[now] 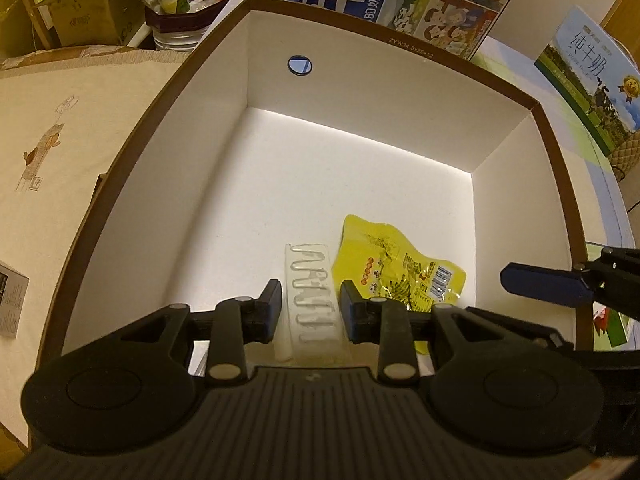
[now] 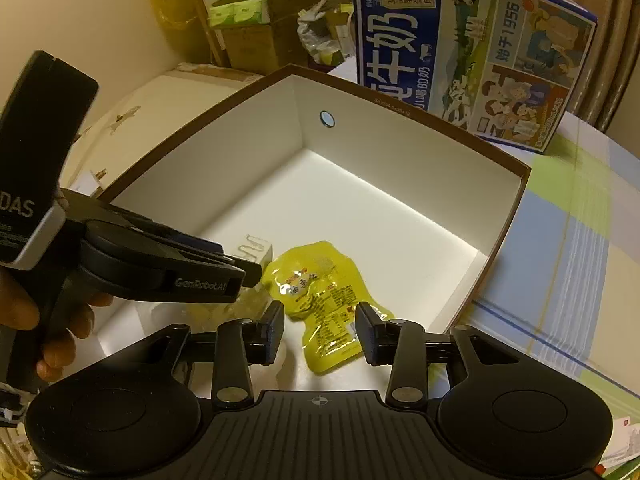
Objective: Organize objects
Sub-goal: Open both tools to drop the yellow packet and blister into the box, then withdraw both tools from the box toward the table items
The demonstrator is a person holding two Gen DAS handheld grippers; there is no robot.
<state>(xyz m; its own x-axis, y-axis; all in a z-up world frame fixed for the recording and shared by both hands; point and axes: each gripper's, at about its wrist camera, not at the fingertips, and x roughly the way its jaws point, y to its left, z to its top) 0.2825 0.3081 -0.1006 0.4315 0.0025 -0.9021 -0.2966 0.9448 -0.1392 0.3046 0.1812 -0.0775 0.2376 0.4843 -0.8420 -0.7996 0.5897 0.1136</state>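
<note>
Room: cluttered storage corner behind the table, with cardboard cartons [image 2: 256,44], green tissue packs [image 2: 236,12] and a crumpled bag.
Surface: table under a cream embroidered cloth [image 1: 60,148] on the left and a blue-green checked cloth [image 2: 560,216] on the right.
Box: brown-rimmed box [image 1: 384,42] with white inside and a round hole in its far wall, open on top.
Yellow pouch: yellow pouch [image 2: 320,300] lies flat on the box floor, near the right wall.
Clear packet: clear packet [image 1: 314,292] with a wavy white pattern, just left of the pouch.
Left gripper: left gripper [image 1: 310,308] has its jaws narrowly apart on either side of the clear packet; whether the pads press it I cannot tell.
Right gripper: right gripper [image 2: 320,330] stands parted above the pouch's lower end, pads clear of it, gripping nothing.
Left view only: green milk carton [image 1: 588,80] at the right edge.
Right view only: person's hand [image 2: 44,320] on the left gripper's handle; the full blue milk carton [image 2: 472,52] behind the box.
</note>
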